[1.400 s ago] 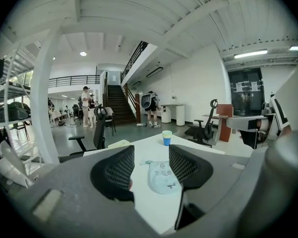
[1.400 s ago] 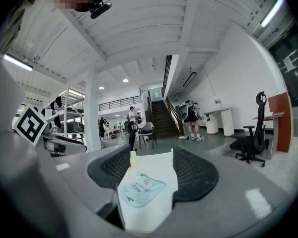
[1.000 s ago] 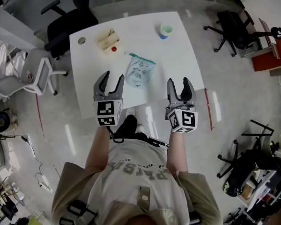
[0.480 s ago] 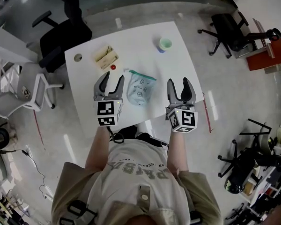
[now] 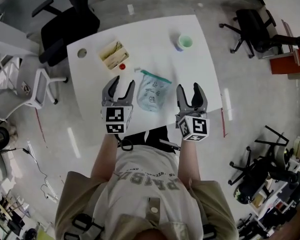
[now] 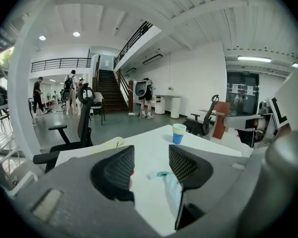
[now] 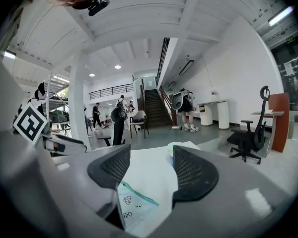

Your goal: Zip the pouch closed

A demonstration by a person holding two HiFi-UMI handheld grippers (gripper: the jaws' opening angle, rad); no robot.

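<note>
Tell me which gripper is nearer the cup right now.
Right. The right gripper sits at the table's near edge, roughly in line with the cup at the far side. The left gripper is farther off, on the other side of the pouch.

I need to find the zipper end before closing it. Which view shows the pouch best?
The head view: the whole pouch lies uncovered on the table, teal edge on its far side. The right gripper view shows only part of it behind the jaws; the left gripper view, a sliver.
</note>
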